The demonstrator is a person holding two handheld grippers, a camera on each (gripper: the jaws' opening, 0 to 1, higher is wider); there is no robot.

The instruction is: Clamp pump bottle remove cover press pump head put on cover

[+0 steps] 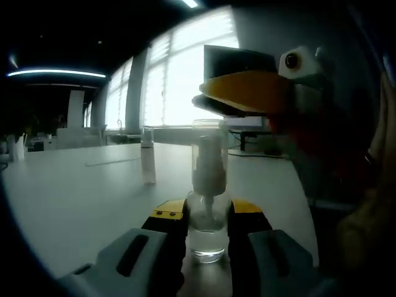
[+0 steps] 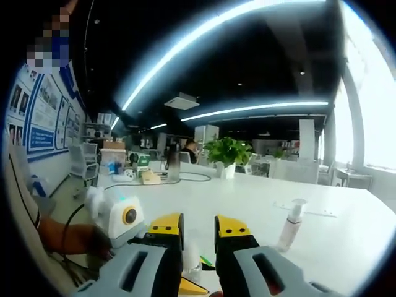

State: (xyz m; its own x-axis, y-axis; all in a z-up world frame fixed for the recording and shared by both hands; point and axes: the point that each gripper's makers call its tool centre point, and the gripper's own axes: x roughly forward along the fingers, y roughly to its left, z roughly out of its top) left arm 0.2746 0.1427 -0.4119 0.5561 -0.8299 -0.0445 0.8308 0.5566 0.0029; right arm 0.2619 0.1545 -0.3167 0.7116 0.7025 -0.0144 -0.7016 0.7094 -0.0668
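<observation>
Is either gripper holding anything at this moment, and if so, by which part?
The left gripper clamps the pump bottle by its clear lower body, standing on the table. The right gripper hangs over its cover; a hold there cannot be told.

No readable text or labels.

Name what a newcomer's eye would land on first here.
The clear pump bottle, clamped upright between the left gripper's yellow-tipped jaws on the white table. Above it hangs the right gripper. A second small bottle stands farther back to the left.
</observation>
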